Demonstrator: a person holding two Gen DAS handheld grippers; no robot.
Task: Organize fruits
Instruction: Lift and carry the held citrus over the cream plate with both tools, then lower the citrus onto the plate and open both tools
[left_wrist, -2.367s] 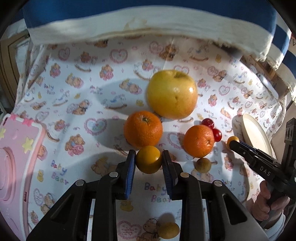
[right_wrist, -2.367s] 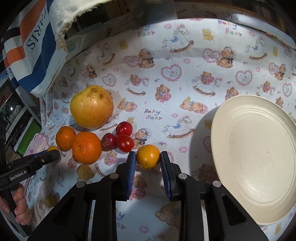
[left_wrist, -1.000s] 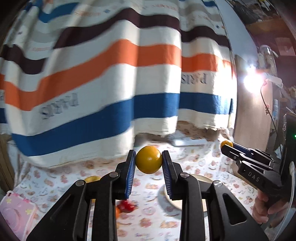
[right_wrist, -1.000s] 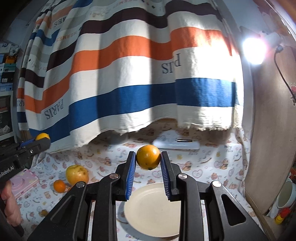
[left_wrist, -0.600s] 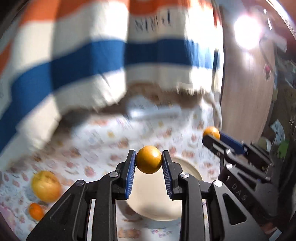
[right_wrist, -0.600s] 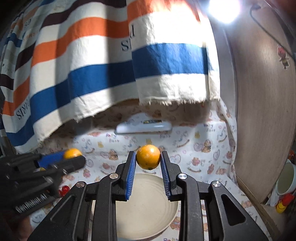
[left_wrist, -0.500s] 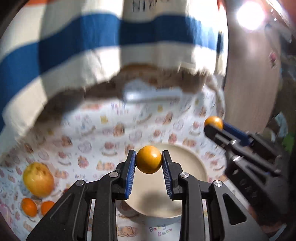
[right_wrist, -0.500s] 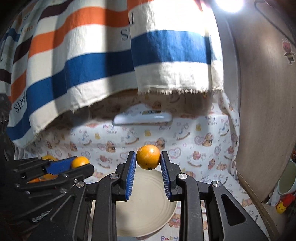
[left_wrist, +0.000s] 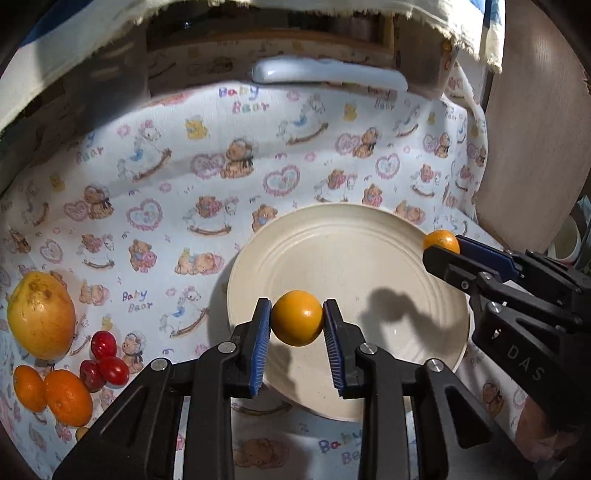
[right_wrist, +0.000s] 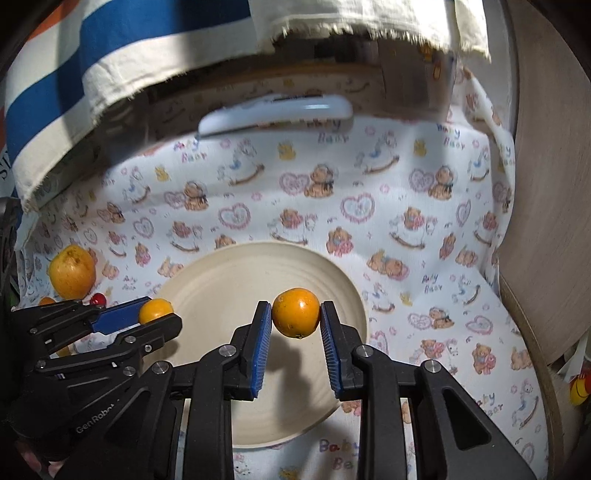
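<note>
Both tools, previously raised before the striped curtain, now hang over the plate (left_wrist: 343, 254). Left wrist view: left tool (left_wrist: 297, 325) clamped on a small orange (left_wrist: 297, 322); loose fruits (left_wrist: 55, 354) on tabletop cloth, left. Right wrist view: right tool (right_wrist: 295, 320) clamped on second small orange (right_wrist: 295, 312) above plate (right_wrist: 229, 280).

A bench draped in a white cloth (left_wrist: 303, 155) printed with teddy bears, hearts and rocking horses; a striped blue, white and orange fabric (right_wrist: 110, 55) hangs above its far edge, a wooden panel (left_wrist: 535, 147) stands right, and hard light casts sharp shadows
</note>
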